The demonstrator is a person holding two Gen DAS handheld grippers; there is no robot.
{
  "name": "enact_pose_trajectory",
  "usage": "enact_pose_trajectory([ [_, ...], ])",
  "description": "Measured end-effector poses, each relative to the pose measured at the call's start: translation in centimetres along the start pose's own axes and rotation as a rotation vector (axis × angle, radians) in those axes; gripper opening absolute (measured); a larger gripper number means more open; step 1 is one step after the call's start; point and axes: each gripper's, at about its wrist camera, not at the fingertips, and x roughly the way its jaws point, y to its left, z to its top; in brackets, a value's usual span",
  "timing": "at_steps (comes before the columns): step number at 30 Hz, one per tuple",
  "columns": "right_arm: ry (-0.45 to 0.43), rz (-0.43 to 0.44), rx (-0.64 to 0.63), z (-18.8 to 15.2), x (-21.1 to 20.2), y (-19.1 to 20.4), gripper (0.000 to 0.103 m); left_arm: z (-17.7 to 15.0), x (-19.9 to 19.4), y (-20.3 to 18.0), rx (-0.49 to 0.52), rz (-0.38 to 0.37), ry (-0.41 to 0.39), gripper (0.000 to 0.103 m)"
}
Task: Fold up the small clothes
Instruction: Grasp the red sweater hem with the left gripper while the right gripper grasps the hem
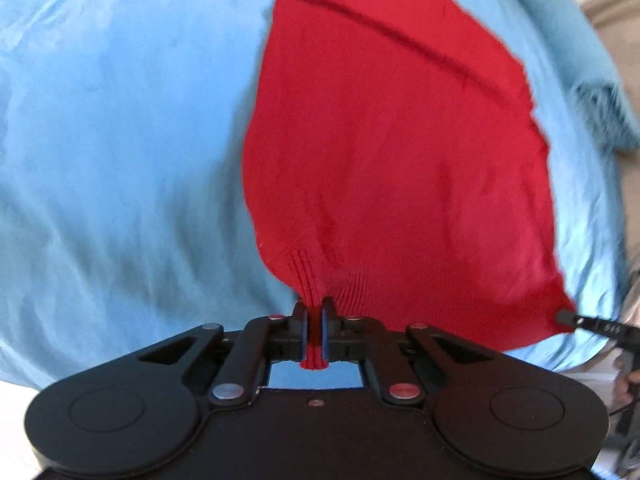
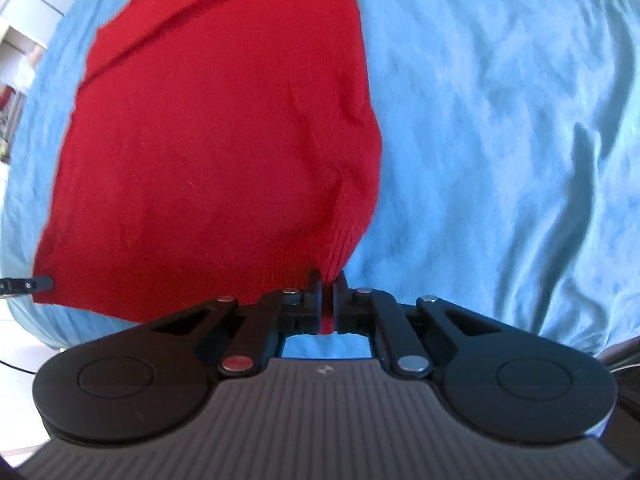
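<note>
A red knitted garment (image 1: 392,152) lies spread over a light blue sheet (image 1: 120,140). My left gripper (image 1: 316,308) is shut on the ribbed hem at the garment's near left corner. My right gripper (image 2: 327,280) is shut on the ribbed hem at the near right corner of the same garment (image 2: 216,152). The hem is stretched between them. The right gripper's fingertips (image 1: 566,316) show at the right of the left wrist view, and the left gripper's fingertips (image 2: 38,283) at the left of the right wrist view.
The blue sheet (image 2: 500,120) covers the whole surface and is wrinkled. Its fringed edge (image 1: 600,96) hangs at the far right. Shelves or boxes (image 2: 16,8) stand beyond the sheet's left edge. A white floor (image 2: 20,344) shows below.
</note>
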Motion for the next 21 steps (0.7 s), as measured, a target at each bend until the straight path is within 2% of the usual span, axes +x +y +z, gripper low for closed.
enact_pose_trajectory([
  [3, -0.036, 0.058, 0.015, 1.7, -2.6, 0.1, 0.020, 1.5, -2.7, -0.4, -0.025, -0.046, -0.060, 0.006],
  [7, -0.126, 0.140, 0.028, 5.3, -6.4, 0.9, 0.020, 5.2, -5.7, -1.2, -0.046, -0.101, -0.172, 0.006],
  [12, -0.281, 0.246, 0.054, 12.3, -9.1, 1.6, 0.020, 12.2, -7.7, -1.5, -0.084, -0.171, -0.359, 0.005],
  [17, -0.407, 0.350, 0.088, 21.5, -8.1, 2.2, 0.020, 21.3, -5.5, -3.1, -0.061, -0.190, -0.511, 0.004],
  [21, -0.468, 0.359, 0.118, 29.0, -4.1, 2.4, 0.020, 27.9, -0.8, -4.2, -0.069, -0.185, -0.556, 0.004],
])
